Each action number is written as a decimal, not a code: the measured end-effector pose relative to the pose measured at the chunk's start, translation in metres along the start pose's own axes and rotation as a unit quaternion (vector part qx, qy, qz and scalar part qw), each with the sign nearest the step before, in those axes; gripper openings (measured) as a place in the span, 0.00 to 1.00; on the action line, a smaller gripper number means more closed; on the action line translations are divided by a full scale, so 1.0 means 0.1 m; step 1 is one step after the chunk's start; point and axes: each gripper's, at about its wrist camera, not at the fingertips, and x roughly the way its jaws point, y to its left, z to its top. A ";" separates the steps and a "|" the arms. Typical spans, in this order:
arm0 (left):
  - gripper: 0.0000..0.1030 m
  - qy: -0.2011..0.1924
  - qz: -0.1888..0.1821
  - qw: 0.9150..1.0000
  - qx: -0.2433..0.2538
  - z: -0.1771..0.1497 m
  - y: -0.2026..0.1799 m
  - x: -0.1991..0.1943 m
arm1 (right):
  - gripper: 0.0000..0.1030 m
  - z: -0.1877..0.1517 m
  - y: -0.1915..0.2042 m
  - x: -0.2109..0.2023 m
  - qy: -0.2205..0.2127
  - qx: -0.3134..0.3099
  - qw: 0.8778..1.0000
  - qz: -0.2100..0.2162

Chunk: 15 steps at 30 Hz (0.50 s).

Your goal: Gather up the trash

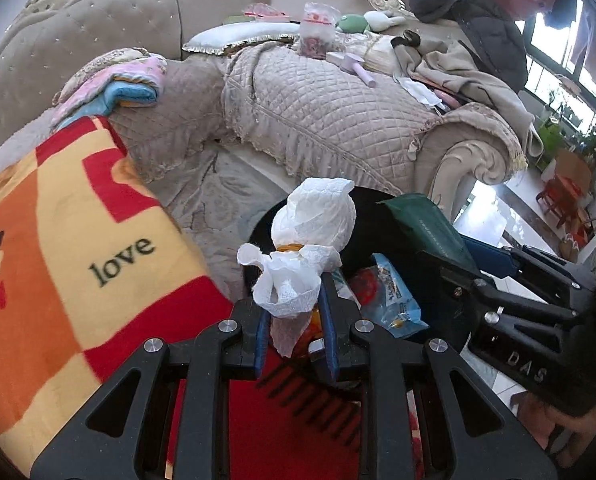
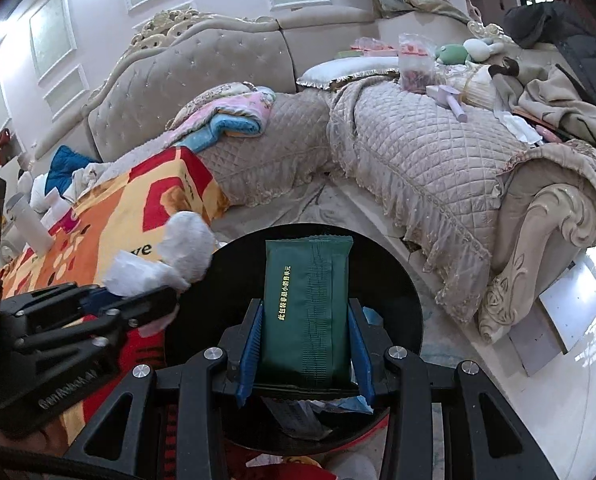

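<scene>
My left gripper (image 1: 294,312) is shut on a crumpled white tissue (image 1: 311,236) and holds it at the near edge of a round black bin (image 1: 258,236). My right gripper (image 2: 305,344) is shut on a dark green packet (image 2: 307,304) with gold lettering, held upright over the black bin (image 2: 401,292). In the bin lie a blue-and-red snack wrapper (image 1: 393,300) and other wrappers (image 2: 298,416). The green packet (image 1: 429,228) and right gripper (image 1: 497,276) show at right in the left wrist view. The tissue (image 2: 178,256) and left gripper (image 2: 138,300) show at left in the right wrist view.
A red, orange and yellow "love" blanket (image 1: 78,240) covers the surface at left. A beige quilted sofa (image 2: 417,152) stands behind, strewn with a folded pink-blue blanket (image 2: 234,116), a snack bag (image 2: 413,64), plush toys (image 2: 461,50) and clothes. A white bottle (image 2: 30,220) stands far left.
</scene>
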 end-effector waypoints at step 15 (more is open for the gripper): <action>0.52 -0.016 0.016 1.000 -0.014 -0.07 0.08 -0.18 | 0.43 0.03 -0.08 -0.07 -0.017 0.029 0.999 -0.008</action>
